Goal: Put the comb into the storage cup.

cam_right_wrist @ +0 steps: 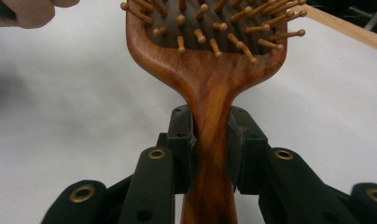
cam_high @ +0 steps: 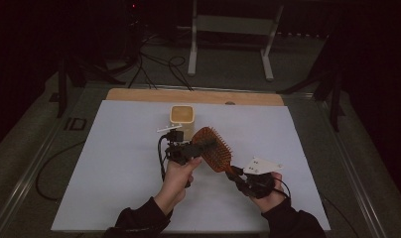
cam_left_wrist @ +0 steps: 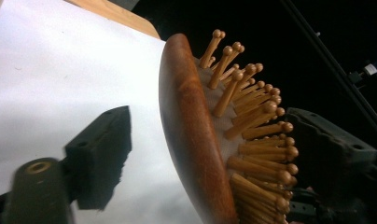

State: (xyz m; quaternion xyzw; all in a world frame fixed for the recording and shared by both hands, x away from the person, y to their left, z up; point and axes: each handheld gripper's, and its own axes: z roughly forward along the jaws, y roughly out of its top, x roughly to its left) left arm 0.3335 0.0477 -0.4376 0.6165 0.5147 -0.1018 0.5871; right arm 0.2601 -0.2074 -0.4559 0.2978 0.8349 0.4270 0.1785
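A wooden paddle hairbrush (cam_high: 214,148) with peg bristles hangs tilted above the white sheet. My right gripper (cam_high: 236,175) is shut on its handle; in the right gripper view the handle (cam_right_wrist: 210,140) is pinched between both pads, my right gripper (cam_right_wrist: 210,135) pointing up at the bristled head. My left gripper (cam_high: 199,145) is open at the far end of the brush head. In the left gripper view the brush head (cam_left_wrist: 191,140) stands edge-on between the jaws of my left gripper (cam_left_wrist: 214,140), with a gap on the brush's back side and the bristles near the other pad.
A beige square cup (cam_high: 182,119) stands just behind the brush on the white sheet (cam_high: 114,153). A wooden board edge (cam_high: 139,95) runs along the sheet's far side. Cables and a white stand (cam_high: 193,49) lie beyond the table.
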